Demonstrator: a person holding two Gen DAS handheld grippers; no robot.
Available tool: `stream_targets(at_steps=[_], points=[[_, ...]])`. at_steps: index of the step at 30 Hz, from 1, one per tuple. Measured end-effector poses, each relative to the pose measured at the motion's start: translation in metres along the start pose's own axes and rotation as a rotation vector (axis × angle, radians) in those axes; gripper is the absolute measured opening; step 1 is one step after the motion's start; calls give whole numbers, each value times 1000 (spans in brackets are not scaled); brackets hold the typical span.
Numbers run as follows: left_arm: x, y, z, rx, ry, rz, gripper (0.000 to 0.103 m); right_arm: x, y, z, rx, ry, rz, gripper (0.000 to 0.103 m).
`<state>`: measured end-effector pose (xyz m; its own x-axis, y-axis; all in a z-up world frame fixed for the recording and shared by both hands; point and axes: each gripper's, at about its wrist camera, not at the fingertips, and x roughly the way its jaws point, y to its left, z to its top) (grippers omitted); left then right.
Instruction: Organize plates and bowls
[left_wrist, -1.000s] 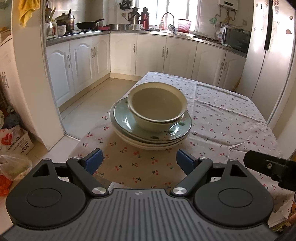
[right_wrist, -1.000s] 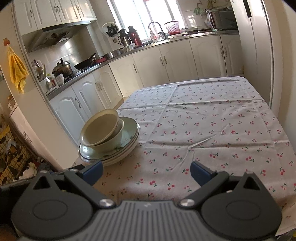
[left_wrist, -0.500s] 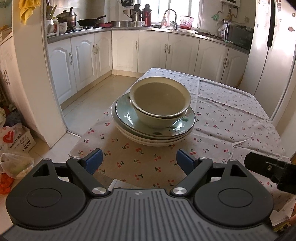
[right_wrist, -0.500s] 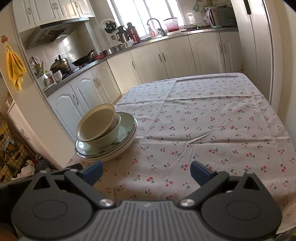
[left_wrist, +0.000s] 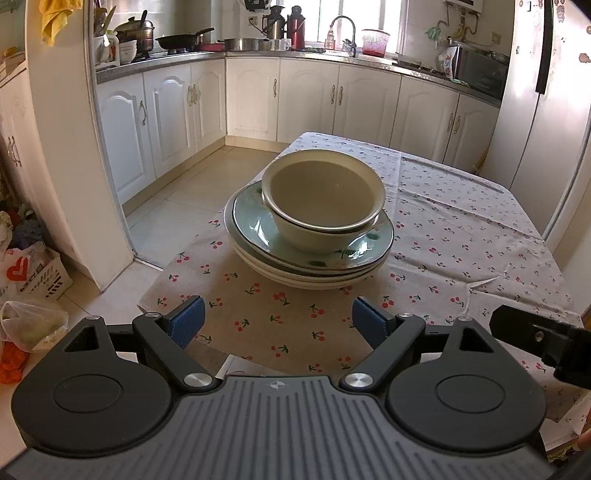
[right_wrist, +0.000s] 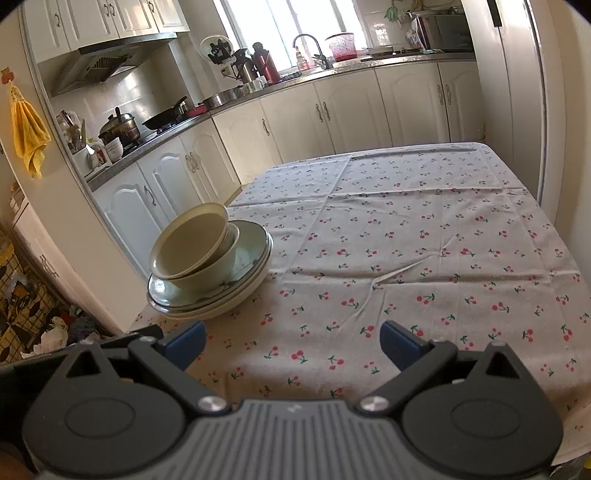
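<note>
Two cream bowls (left_wrist: 323, 199) sit nested on a stack of plates (left_wrist: 310, 258), the top plate pale green with a leaf pattern. The stack stands near the left corner of the table. My left gripper (left_wrist: 277, 323) is open, a short way in front of the stack, with nothing between its blue pads. In the right wrist view the bowls (right_wrist: 195, 247) and plates (right_wrist: 218, 291) lie ahead to the left. My right gripper (right_wrist: 291, 341) is open over bare tablecloth, holding nothing. Part of the right gripper's body (left_wrist: 546, 341) shows at the left view's right edge.
A cherry-print tablecloth (right_wrist: 424, 240) covers the table, with a raised crease (right_wrist: 399, 275) near the middle. White kitchen cabinets (left_wrist: 314, 99) and a counter with pots run behind. A fridge (left_wrist: 546, 110) stands right; bags and a basket (left_wrist: 33, 273) lie on the floor left.
Both grippers have pulled back and risen a little from the stack, so the bowls and plates look slightly farther and higher in view. Both stay open; the stack has not moved.
</note>
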<state>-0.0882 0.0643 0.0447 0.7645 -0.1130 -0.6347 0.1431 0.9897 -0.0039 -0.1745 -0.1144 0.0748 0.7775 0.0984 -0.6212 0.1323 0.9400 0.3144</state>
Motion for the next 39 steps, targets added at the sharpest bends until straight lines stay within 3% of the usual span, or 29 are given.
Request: stream_targets(at_steps=[39], points=[[9, -1, 4, -23, -22, 31, 103, 14, -8, -4, -30, 10, -27, 100]])
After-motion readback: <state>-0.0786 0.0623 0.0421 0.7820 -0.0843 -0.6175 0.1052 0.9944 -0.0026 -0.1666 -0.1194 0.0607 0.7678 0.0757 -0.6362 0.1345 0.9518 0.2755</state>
